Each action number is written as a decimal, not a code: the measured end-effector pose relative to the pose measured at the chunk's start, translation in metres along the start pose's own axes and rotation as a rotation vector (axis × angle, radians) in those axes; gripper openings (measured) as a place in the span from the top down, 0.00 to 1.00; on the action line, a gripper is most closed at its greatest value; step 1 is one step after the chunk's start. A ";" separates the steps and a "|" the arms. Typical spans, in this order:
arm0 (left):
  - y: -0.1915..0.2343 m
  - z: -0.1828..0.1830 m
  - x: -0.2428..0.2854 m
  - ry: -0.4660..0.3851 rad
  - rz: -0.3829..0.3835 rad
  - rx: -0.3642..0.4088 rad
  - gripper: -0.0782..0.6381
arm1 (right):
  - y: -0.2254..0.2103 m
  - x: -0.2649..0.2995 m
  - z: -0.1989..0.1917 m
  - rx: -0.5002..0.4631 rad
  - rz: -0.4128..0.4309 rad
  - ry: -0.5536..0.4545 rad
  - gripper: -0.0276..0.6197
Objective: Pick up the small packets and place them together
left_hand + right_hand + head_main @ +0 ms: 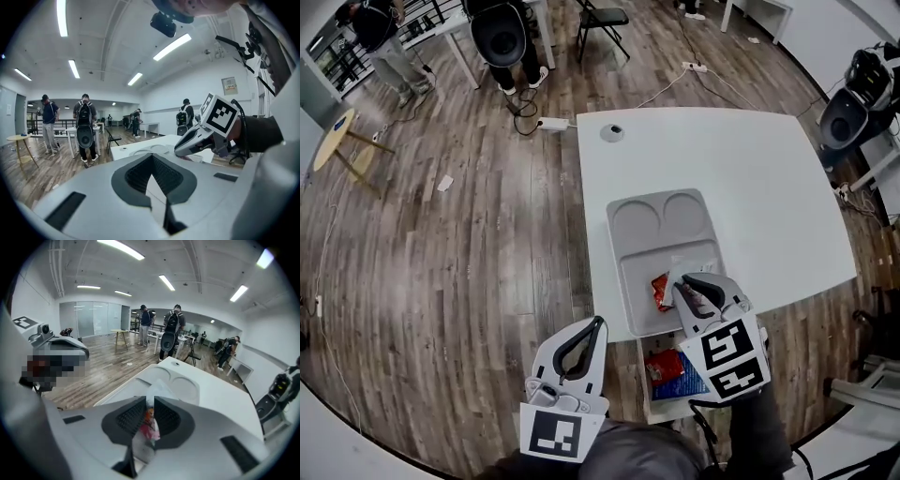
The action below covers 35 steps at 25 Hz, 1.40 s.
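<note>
white table (750, 178), folding chair (602, 19), round yellow side table (336, 134)

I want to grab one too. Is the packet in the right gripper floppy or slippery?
Probably floppy: the packet looks crumpled between the right gripper's jaws. Likely light, since a pinch holds it. Its clear film might slip.

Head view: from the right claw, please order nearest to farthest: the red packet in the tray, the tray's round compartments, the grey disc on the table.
1. Red packet, in the tray, just left of the right claw.
2. Round compartments, at the tray's far end.
3. Grey disc, on the table near its far left corner.
</note>
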<state>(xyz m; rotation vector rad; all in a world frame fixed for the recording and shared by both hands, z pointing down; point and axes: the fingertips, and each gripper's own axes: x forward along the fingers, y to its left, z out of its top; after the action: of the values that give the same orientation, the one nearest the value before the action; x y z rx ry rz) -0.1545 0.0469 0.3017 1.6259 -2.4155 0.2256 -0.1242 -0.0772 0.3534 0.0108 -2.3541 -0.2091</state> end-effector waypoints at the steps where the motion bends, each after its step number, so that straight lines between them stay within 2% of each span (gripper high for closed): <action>1: 0.003 -0.002 0.001 0.003 0.004 0.002 0.89 | -0.001 0.004 0.000 0.010 0.004 -0.003 0.87; 6: 0.014 -0.010 -0.001 0.012 0.027 -0.012 0.89 | 0.004 0.017 -0.002 0.015 0.039 0.007 0.85; 10: 0.016 -0.010 -0.004 0.012 0.031 -0.006 0.89 | 0.008 0.012 0.003 0.012 0.035 -0.015 0.82; 18: -0.010 0.001 -0.010 -0.002 -0.007 0.007 0.89 | 0.009 -0.027 -0.003 0.021 0.011 -0.053 0.82; 21: -0.028 0.006 -0.006 -0.012 -0.030 0.010 0.89 | 0.009 -0.044 -0.012 0.031 0.026 -0.061 0.82; 24: -0.043 0.008 -0.004 -0.014 -0.054 0.010 0.89 | 0.021 -0.054 -0.025 0.026 0.069 -0.054 0.82; 28: -0.057 0.001 -0.006 -0.006 -0.074 0.007 0.89 | 0.058 -0.050 -0.050 -0.006 0.168 -0.009 0.82; 32: -0.063 -0.006 -0.004 0.007 -0.083 0.008 0.89 | 0.091 -0.038 -0.078 -0.097 0.270 0.079 0.81; 35: -0.059 -0.011 -0.002 0.017 -0.078 0.006 0.89 | 0.106 -0.028 -0.093 -0.155 0.310 0.141 0.77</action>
<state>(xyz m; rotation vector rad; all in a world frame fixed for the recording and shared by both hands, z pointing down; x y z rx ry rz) -0.0976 0.0294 0.3118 1.7102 -2.3358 0.2327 -0.0334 0.0152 0.4147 -0.3994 -2.1585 -0.2295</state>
